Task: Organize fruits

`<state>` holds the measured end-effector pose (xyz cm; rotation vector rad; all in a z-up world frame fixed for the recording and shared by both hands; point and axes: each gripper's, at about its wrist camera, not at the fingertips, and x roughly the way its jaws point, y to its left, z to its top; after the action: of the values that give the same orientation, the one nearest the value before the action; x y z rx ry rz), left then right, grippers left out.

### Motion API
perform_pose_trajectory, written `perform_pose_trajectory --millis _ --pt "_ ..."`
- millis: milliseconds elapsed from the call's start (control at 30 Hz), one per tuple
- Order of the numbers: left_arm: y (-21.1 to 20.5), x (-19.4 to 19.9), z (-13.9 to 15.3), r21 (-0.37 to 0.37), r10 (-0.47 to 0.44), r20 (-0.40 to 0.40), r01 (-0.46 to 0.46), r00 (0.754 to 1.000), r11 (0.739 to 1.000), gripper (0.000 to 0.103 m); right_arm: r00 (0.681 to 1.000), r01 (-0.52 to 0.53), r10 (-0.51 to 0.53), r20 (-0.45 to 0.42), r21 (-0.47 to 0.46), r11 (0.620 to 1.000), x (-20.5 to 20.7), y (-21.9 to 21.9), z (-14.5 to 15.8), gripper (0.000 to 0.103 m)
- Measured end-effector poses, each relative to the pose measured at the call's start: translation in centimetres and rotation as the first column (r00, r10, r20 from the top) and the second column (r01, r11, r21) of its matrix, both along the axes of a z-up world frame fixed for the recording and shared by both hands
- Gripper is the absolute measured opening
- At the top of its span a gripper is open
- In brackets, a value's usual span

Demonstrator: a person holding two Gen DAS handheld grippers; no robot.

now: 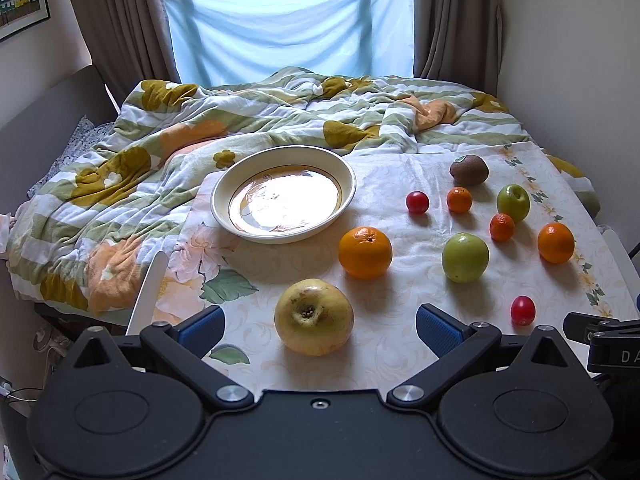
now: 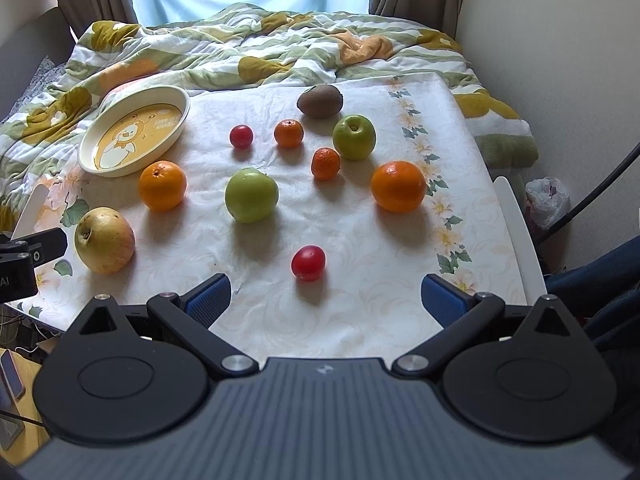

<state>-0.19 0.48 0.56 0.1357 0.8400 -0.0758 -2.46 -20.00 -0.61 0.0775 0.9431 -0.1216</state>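
Note:
Fruit lies scattered on a floral tablecloth [image 1: 392, 344] [image 2: 360, 312]. A cream plate [image 1: 224, 208] [image 2: 86, 160] with a yellow picture stands at the back left, nothing in it. My left gripper [image 1: 320, 330] is open, and a yellow apple [image 1: 314, 316] [image 2: 105, 240] sits between its blue fingertips, untouched. My right gripper [image 2: 326, 300] is open just short of a red tomato [image 2: 308, 263] [image 1: 523, 310]. Further off lie two oranges [image 1: 365, 252] [image 2: 398, 186], two green apples [image 1: 465, 257] [image 2: 354, 137], small mandarins [image 2: 325, 163], a second tomato [image 2: 241, 136] and a kiwi [image 2: 321, 99].
A rumpled flowered quilt [image 1: 120, 184] [image 2: 240, 52] covers the bed behind the table and on the left. Curtains and a window with blue cloth [image 1: 288, 28] stand at the back. A wall [image 2: 560, 60] is close on the right, with a plastic bag [image 2: 546, 200] below it.

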Motion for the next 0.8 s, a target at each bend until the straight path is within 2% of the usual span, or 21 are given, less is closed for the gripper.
perform_pose_trajectory --millis 500,667,800 --pt "1.1 0.8 -1.0 -0.001 -0.021 -0.005 0.021 1.000 1.000 0.103 1.000 -0.003 0.003 0.009 0.006 1.000 0.1 0.3 -0.7 0.103" --pt "1.4 1.8 -2.4 0.015 -0.031 -0.019 0.031 0.999 0.999 0.103 1.000 -0.009 0.008 0.009 0.018 1.000 0.8 0.7 -1.9 0.103" --pt "1.7 3.0 -4.7 0.026 -0.039 -0.051 0.040 0.998 0.999 0.103 1.000 -0.007 0.007 -0.005 0.007 1.000 1.7 0.9 -3.5 0.103"
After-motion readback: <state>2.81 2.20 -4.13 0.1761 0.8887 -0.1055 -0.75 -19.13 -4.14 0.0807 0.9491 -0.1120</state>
